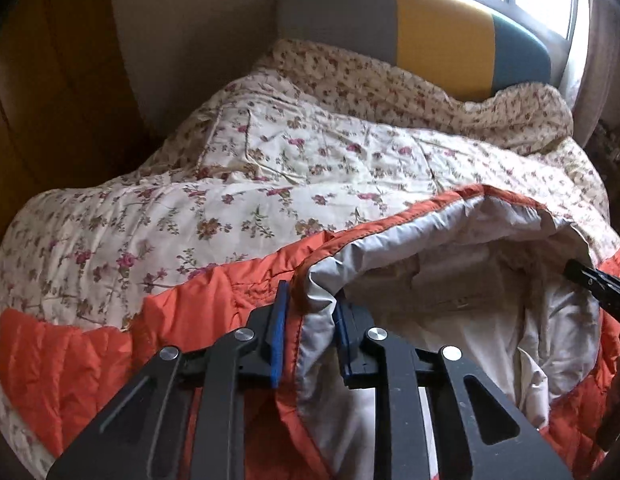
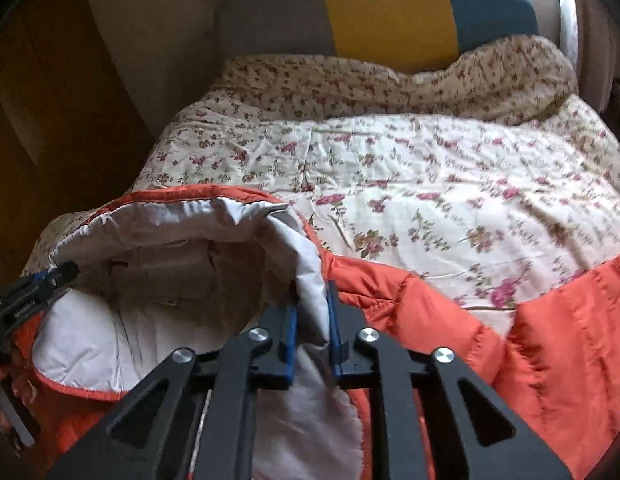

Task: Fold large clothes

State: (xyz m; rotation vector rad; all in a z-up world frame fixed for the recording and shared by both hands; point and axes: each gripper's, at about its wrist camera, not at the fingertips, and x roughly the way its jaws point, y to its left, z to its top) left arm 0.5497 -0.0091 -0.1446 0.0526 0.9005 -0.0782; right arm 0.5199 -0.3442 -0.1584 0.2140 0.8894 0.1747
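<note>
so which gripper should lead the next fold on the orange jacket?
Neither clearly. Left gripper and right gripper each pinch an opposite edge of the orange jacket, lining up. Probably move both together across the floral quilt.

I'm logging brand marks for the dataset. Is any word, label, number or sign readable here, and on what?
Left gripper: pale lettering along its black body, too small and blurred to read.
Orange jacket: a small tag on the white lining, nothing readable on it.
Floral quilt: no text visible.
</note>
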